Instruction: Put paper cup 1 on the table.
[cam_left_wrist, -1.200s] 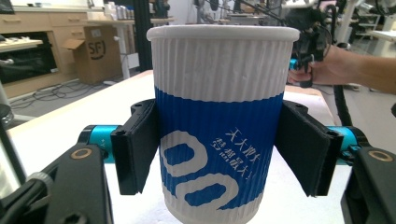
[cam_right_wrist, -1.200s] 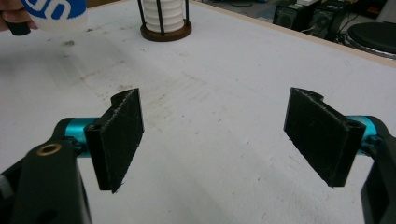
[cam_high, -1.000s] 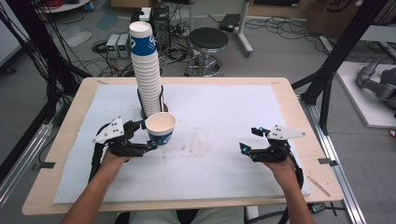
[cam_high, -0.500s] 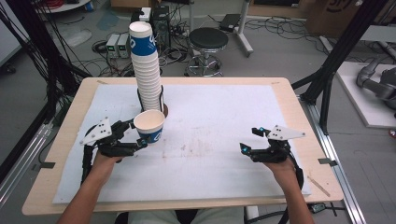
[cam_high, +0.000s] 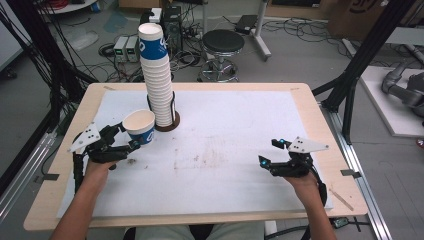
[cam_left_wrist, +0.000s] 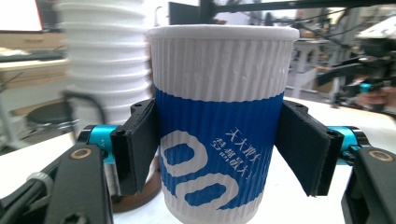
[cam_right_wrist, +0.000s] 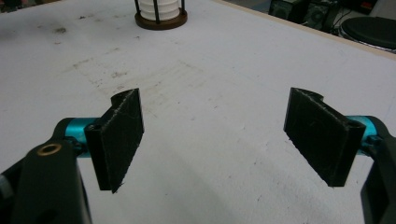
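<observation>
Just left of the one tall stack of white ribbed paper cups (cam_high: 159, 82) in its round brown holder, our left gripper (cam_high: 131, 139) clamps one blue-and-white ribbed paper cup (cam_high: 140, 127), upright. Well right of the stack, our right gripper (cam_high: 269, 153) holds nothing, jaws apart.

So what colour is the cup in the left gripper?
White ribbed cup with a blue lower band; left gripper view shows it best.

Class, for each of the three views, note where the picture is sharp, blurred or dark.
High view: evenly lit, table sharp, soft shadows. Left gripper view: the cup is sharp, the cup stack behind it blurred, with glare at top left. Right gripper view: the black pads are dark but sharp, the far edge soft.
</observation>
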